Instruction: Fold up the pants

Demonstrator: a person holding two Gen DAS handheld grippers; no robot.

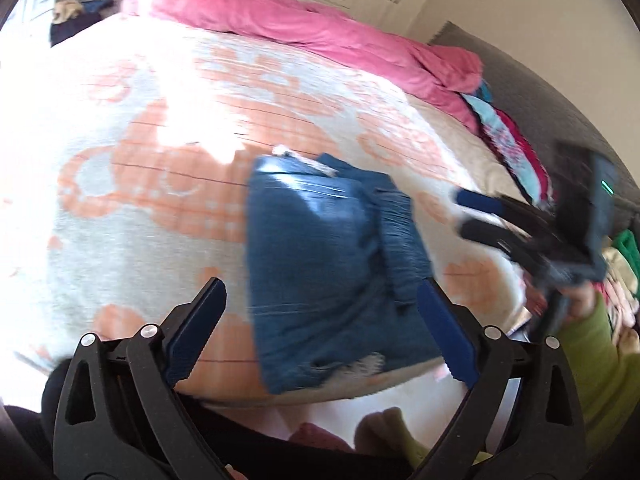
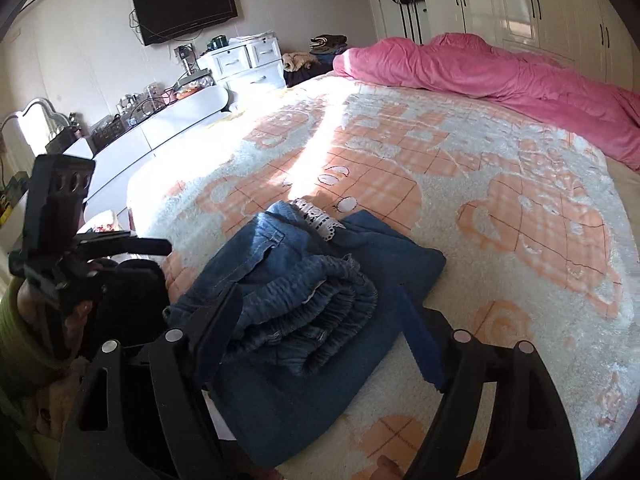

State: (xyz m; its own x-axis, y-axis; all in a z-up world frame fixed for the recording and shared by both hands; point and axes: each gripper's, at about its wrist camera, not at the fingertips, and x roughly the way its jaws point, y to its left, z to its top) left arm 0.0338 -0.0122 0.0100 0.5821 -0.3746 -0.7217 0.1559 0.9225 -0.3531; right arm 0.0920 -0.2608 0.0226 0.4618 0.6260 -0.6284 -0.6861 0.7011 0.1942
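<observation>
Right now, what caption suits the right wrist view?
Folded denim pants lie on the patterned bed, framed by the open right gripper.

Both grippers tilt downward with jaws spread wide and nothing between the pads. The left gripper (image 1: pixel 320 312) hangs nearer; the right gripper (image 2: pixel 320 328), gripped by a green-sleeved hand (image 1: pixel 580 300), sits beside it.

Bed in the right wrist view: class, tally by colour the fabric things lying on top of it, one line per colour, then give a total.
Blue: 1, the folded jeans
Pink: 1, the bunched quilt
Orange and white: 1, the patterned blanket under both
Total: 3
</observation>
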